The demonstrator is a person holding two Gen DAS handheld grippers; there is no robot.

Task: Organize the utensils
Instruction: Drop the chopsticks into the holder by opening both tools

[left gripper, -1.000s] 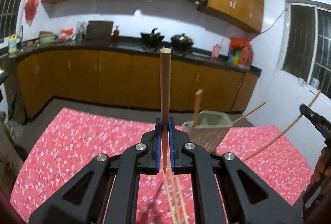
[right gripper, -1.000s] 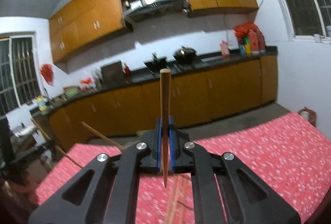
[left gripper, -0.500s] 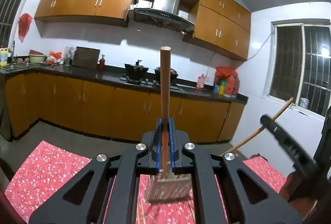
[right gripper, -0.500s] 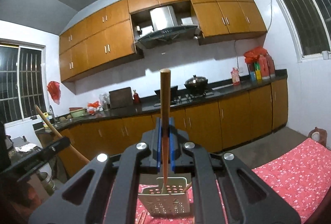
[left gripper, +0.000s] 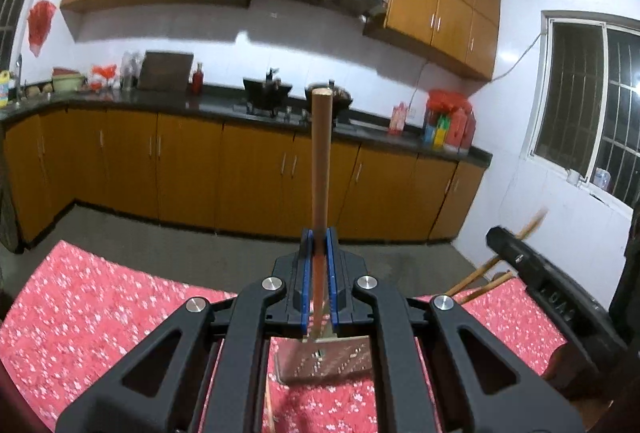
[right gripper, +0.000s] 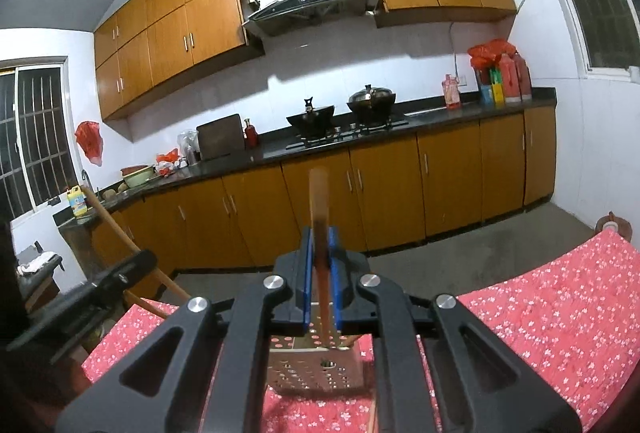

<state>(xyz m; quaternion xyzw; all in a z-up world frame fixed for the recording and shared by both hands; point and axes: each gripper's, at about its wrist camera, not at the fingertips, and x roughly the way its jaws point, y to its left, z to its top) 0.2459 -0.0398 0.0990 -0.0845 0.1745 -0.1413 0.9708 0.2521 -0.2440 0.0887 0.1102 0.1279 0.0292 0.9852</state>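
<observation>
My left gripper [left gripper: 319, 245] is shut on a wooden chopstick [left gripper: 321, 161] that stands upright between the blue pads. Below it a perforated utensil holder [left gripper: 326, 363] stands on the red flowered tablecloth [left gripper: 80, 313]. My right gripper [right gripper: 320, 249] is shut on another wooden chopstick [right gripper: 319, 197], its lower end over the same holder [right gripper: 316, 369]. In the left wrist view the right gripper [left gripper: 536, 273] shows at the right with chopstick ends [left gripper: 480, 273] beside it. In the right wrist view the left gripper [right gripper: 116, 277] shows at the left.
More chopsticks [left gripper: 269, 405] lie on the cloth near the holder. Kitchen counter [right gripper: 360, 137] with wok, pot and bottles runs along the far wall, orange cabinets [left gripper: 180, 169] beneath. Bare floor [left gripper: 160, 245] lies between table and cabinets.
Both grippers have tipped upward and come in over the holder, which was further off a second ago. Each still holds its chopstick. The right chopstick is motion-blurred now.
</observation>
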